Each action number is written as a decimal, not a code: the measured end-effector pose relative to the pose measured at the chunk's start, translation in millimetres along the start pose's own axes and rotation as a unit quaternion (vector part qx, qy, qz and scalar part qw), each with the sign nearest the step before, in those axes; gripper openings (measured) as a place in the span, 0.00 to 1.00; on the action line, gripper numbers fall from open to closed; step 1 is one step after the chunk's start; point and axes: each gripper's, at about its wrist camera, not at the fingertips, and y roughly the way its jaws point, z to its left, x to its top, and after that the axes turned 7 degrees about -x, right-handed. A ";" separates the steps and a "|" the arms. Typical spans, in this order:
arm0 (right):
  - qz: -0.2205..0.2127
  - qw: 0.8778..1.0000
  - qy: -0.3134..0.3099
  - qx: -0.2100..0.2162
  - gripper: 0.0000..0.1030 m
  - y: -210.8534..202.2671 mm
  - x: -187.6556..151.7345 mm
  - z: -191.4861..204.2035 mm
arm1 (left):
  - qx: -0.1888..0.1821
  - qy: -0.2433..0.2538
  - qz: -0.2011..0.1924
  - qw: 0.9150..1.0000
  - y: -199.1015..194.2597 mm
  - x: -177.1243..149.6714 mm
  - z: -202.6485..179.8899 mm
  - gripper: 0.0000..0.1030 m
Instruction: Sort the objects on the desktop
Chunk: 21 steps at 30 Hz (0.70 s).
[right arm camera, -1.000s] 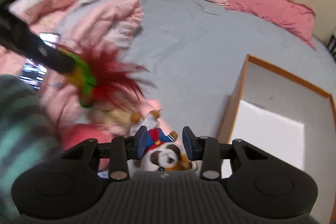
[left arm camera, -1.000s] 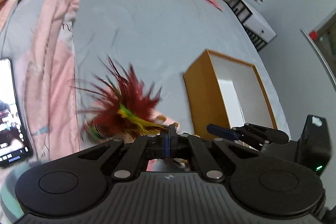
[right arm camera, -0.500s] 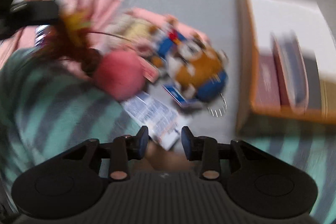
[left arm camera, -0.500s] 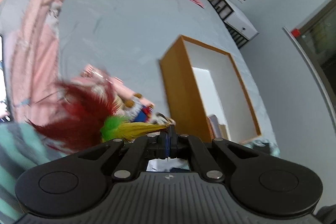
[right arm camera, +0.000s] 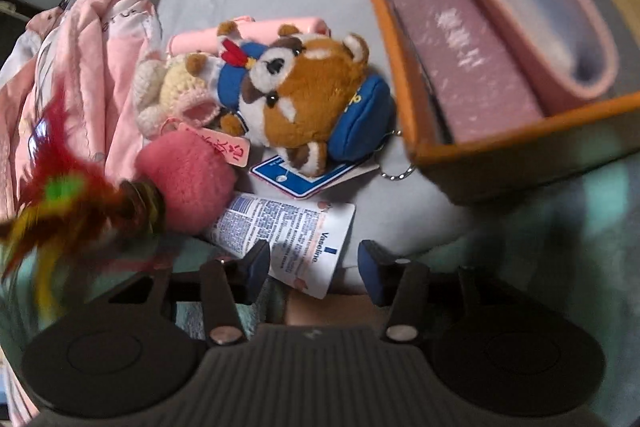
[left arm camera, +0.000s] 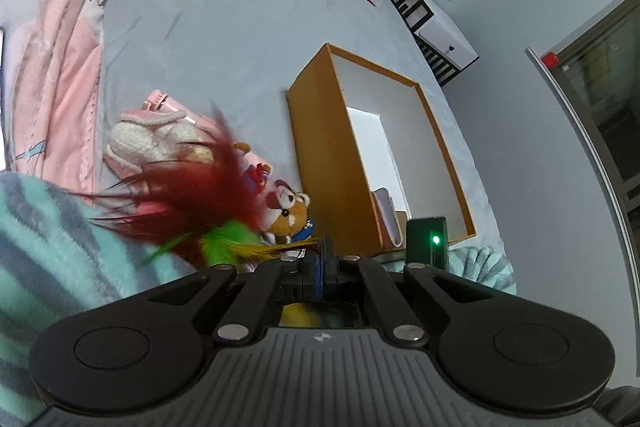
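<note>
Swinging over from the bare grey sheet a second ago, the feather toy [left arm camera: 188,203] is now hanging blurred over the toy pile, its yellow quill end pinched in the left gripper [left arm camera: 322,259], whose fingers are pressed together on it. In the right wrist view the camera is now looking steeply down on the pile instead of across the bed, and the right gripper [right arm camera: 312,267] has just been opening its jaws; they are standing apart on either side of the Vaseline tube [right arm camera: 288,235] without pressing it. For a clean pick, I would judge, the fingers should be settling lower around the tube's flat crimped end and squeezing across its width, not its slippery length. Just left, the pink plush ball [right arm camera: 188,183] is touching the tube, and the red panda plush [right arm camera: 308,95] is lying on a blue card [right arm camera: 304,183] just beyond, so a straight lift is looking safest. Farther right, the orange box [right arm camera: 520,155] is already holding books at its near end; its near wall is the edge to clear, while the white floor beyond the books is showing open room.
</note>
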 end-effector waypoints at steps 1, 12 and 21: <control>0.007 1.000 0.010 0.007 0.38 3.9 1.0 -1.7 | 0.001 -0.001 0.000 1.000 -0.7 -1.8 0.4 0.00; -0.066 0.994 -0.015 0.084 0.00 -38.6 -23.8 8.1 | 0.058 0.025 -0.001 0.998 -4.9 -13.8 -1.6 0.00; -0.163 0.978 -0.126 0.018 0.00 -85.0 -36.4 43.9 | 0.057 0.040 0.013 0.997 -3.0 -19.7 -4.4 0.00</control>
